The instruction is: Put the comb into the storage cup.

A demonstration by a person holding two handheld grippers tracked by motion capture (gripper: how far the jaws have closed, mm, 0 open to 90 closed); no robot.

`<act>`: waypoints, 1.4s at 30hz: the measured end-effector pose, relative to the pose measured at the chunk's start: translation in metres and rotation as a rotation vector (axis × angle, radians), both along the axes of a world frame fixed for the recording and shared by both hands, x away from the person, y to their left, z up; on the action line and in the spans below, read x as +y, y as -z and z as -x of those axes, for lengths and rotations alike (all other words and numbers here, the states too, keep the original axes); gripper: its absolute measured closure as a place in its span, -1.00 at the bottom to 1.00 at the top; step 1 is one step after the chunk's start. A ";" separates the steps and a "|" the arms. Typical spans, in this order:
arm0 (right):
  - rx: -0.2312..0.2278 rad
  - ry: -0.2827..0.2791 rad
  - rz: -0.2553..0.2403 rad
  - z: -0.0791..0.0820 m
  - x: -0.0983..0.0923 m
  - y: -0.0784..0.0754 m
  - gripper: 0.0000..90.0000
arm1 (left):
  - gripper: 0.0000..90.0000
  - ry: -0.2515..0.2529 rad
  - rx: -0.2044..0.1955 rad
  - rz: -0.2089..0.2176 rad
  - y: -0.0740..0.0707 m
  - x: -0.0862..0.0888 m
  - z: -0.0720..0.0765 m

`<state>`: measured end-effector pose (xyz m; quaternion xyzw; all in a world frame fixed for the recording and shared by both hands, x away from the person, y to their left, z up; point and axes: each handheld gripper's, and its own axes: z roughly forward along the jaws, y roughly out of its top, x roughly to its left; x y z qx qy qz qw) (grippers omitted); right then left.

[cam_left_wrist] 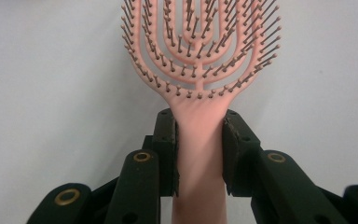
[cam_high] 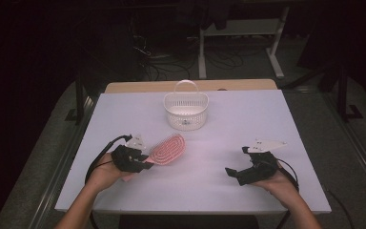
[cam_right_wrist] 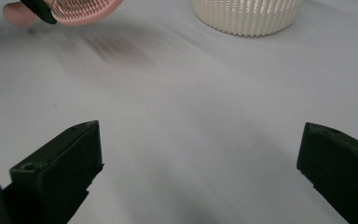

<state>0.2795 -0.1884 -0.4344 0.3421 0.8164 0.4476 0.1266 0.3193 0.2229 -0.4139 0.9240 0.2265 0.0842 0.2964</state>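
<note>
The left gripper [cam_left_wrist: 199,140] is clamped on the handle of the pink brush [cam_left_wrist: 200,56] — both pads press its sides just below the head, bristles facing up. The brush head sticks out ahead of the jaws, held a little above the table [cam_high: 248,124], its shadow below in the right gripper view. The right gripper [cam_right_wrist: 200,172] stands wide open with nothing between its jaws, well apart from the left. Beyond the brush head — farther up the table — sits the white basket [cam_high: 186,110], upright, handle raised.
</note>
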 end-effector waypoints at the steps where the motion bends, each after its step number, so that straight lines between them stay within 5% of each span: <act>1: 0.002 0.000 -0.001 0.000 0.000 0.000 -1.00 | 0.57 -0.009 -0.009 0.015 -0.001 0.000 0.000; 20: 0.008 0.002 -0.022 -0.001 -0.001 0.000 -1.00 | 0.57 -0.046 -0.091 0.158 -0.011 -0.009 -0.001; 42: 0.003 0.000 -0.088 -0.007 0.004 -0.014 -1.00 | 0.57 -0.043 -0.144 0.226 -0.013 -0.027 -0.003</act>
